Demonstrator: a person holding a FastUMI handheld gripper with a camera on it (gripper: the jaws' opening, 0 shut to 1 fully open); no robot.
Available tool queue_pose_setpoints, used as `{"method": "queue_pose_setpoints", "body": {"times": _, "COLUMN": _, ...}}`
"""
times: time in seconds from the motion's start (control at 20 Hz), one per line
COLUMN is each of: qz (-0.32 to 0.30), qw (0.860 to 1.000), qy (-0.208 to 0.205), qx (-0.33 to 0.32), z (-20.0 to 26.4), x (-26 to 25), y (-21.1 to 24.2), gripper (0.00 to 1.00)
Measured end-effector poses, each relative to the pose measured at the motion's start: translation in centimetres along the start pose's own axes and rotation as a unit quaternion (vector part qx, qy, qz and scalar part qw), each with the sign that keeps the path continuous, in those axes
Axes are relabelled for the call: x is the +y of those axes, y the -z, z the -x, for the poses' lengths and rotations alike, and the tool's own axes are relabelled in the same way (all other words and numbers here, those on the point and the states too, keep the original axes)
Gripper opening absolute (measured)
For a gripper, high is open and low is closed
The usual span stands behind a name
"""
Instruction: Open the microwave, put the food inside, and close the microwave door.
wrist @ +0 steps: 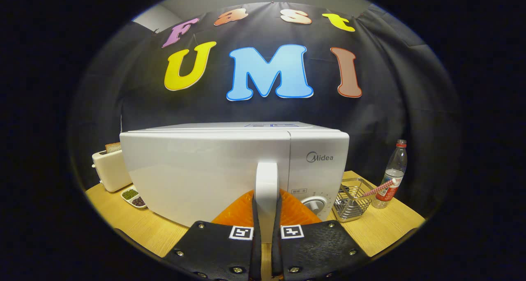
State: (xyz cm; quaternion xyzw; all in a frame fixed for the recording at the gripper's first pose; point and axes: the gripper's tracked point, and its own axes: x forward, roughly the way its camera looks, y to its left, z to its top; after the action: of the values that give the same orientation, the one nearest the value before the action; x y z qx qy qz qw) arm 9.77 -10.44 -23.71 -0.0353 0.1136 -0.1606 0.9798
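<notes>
gripper (267, 215) is clamped on the microwave (230, 170) door handle (266, 182), door shut, toaster (110, 168) beside the microwave.

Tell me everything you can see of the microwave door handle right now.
The door handle is a white, glossy, plastic-looking vertical bar with a rounded top, standing upright on the closed door of the white microwave, beside the control panel. Its lower part sits between the fingers of the gripper, which close on it from both sides. The door looks fully shut.
</notes>
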Motion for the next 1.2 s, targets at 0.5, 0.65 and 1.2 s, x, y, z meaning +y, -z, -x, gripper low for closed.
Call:
{"method": "queue_pose_setpoints", "body": {"times": 0.5, "qz": 0.026, "qw": 0.995, "qy": -0.097, "qx": 0.020, "z": 11.2, "x": 5.2, "y": 1.6, "gripper": 0.10}}
{"method": "queue_pose_setpoints", "body": {"times": 0.65, "qz": 0.043, "qw": 0.991, "qy": -0.123, "qx": 0.004, "z": 14.0, "x": 7.4, "y": 1.9, "gripper": 0.09}}
{"method": "queue_pose_setpoints", "body": {"times": 1.2, "qz": 0.037, "qw": 0.982, "qy": -0.185, "qx": -0.018, "z": 22.6, "x": 19.8, "y": 3.3, "gripper": 0.09}}
